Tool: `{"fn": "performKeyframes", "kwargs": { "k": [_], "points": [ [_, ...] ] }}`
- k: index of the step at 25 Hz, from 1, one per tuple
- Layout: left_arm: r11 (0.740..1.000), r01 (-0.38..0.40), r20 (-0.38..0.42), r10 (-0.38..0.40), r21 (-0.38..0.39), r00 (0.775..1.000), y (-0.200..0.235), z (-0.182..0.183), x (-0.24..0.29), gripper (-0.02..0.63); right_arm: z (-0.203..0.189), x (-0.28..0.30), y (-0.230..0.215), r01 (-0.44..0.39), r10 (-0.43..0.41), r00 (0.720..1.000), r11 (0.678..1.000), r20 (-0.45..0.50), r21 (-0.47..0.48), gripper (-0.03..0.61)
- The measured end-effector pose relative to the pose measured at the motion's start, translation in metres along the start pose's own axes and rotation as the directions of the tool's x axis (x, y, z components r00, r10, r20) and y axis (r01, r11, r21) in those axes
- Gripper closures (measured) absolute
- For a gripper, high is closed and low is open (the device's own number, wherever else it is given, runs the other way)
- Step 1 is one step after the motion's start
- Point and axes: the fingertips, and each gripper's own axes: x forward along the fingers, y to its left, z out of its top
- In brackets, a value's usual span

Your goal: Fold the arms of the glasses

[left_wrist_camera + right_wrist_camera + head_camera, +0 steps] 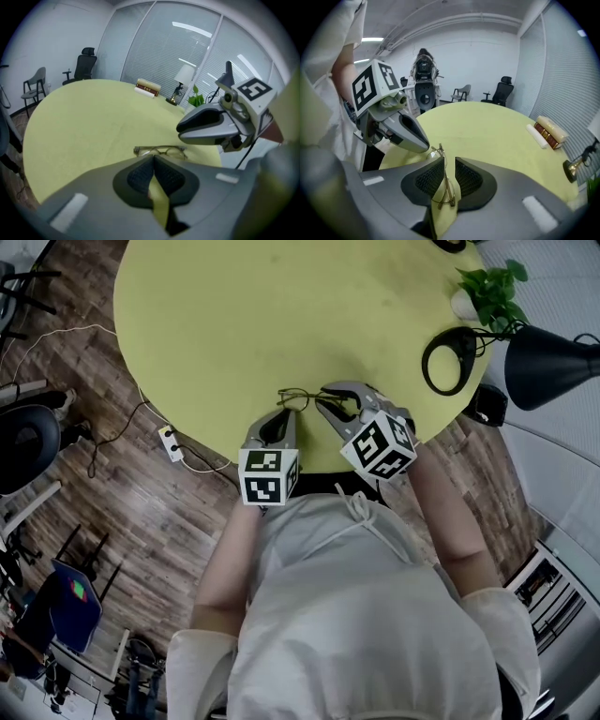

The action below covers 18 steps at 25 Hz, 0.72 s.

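Note:
Thin wire-framed glasses (298, 397) lie on the round yellow-green table (234, 315), close to its near edge. My right gripper (326, 397) comes in from the right. In the right gripper view its jaws (449, 160) are closed to a narrow slit, and the glasses (446, 192) run through that slit. My left gripper (289, 412) is shut with its tips touching (153, 158). The glasses (159, 151) lie just past those tips, and any contact with them is hidden. The right gripper (180, 127) hangs above the frame's right end.
A black desk lamp (544, 362), a potted plant (492, 292) and a black ring-shaped stand (450, 357) crowd the table's right edge. Books (147, 87) lie at the far side. A power strip (171, 443) and cables lie on the wooden floor to the left.

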Motion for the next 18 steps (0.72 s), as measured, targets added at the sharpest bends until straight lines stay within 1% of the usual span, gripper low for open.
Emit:
{"fn": "performKeyframes", "kwargs": {
  "k": [1, 3, 5, 6, 8, 11, 14, 15, 16, 17, 18],
  "points": [
    [1.000, -0.007, 0.024, 0.006, 0.022, 1.000, -0.003, 0.009, -0.006, 0.607, 0.004, -0.008, -0.006, 0.032, -0.033, 0.999, 0.999, 0.029, 0.035, 0.510],
    [0.996, -0.025, 0.093, 0.017, 0.086, 0.996, -0.006, 0.036, -0.018, 0.607, 0.014, -0.025, -0.021, 0.108, -0.117, 0.990, 0.988, 0.084, 0.106, 0.550],
    [0.984, -0.048, 0.187, 0.016, 0.169, 0.982, -0.009, 0.072, -0.034, 0.607, 0.028, -0.043, -0.035, 0.187, -0.214, 0.966, 0.966, 0.145, 0.181, 0.576],
    [0.977, -0.065, 0.238, 0.015, 0.205, 0.971, -0.013, 0.088, -0.046, 0.607, 0.035, -0.055, -0.039, 0.218, -0.257, 0.950, 0.952, 0.175, 0.215, 0.578],
    [0.961, -0.106, 0.341, 0.012, 0.256, 0.940, -0.025, 0.116, -0.072, 0.607, 0.049, -0.081, -0.043, 0.271, -0.335, 0.913, 0.924, 0.233, 0.269, 0.578],
    [0.932, -0.143, 0.469, -0.032, 0.334, 0.883, -0.044, 0.160, -0.103, 0.607, 0.074, -0.119, -0.059, 0.344, -0.451, 0.836, 0.875, 0.312, 0.342, 0.578],
    [0.913, -0.182, 0.577, -0.069, 0.365, 0.814, -0.066, 0.196, -0.132, 0.607, 0.091, -0.155, -0.071, 0.359, -0.524, 0.768, 0.828, 0.369, 0.430, 0.578],
    [0.907, -0.194, 0.605, -0.080, 0.374, 0.792, -0.073, 0.206, -0.141, 0.607, 0.095, -0.165, -0.074, 0.357, -0.541, 0.750, 0.816, 0.381, 0.455, 0.578],
    [0.899, -0.203, 0.624, -0.094, 0.389, 0.776, -0.079, 0.215, -0.148, 0.607, 0.099, -0.174, -0.077, 0.357, -0.557, 0.732, 0.804, 0.393, 0.475, 0.578],
    [0.891, -0.207, 0.634, -0.110, 0.404, 0.765, -0.084, 0.223, -0.152, 0.607, 0.103, -0.182, -0.080, 0.362, -0.575, 0.711, 0.793, 0.405, 0.490, 0.580],
    [0.887, -0.205, 0.639, -0.124, 0.415, 0.759, -0.089, 0.228, -0.156, 0.607, 0.107, -0.189, -0.083, 0.371, -0.595, 0.688, 0.781, 0.416, 0.502, 0.580]
  ]
}}
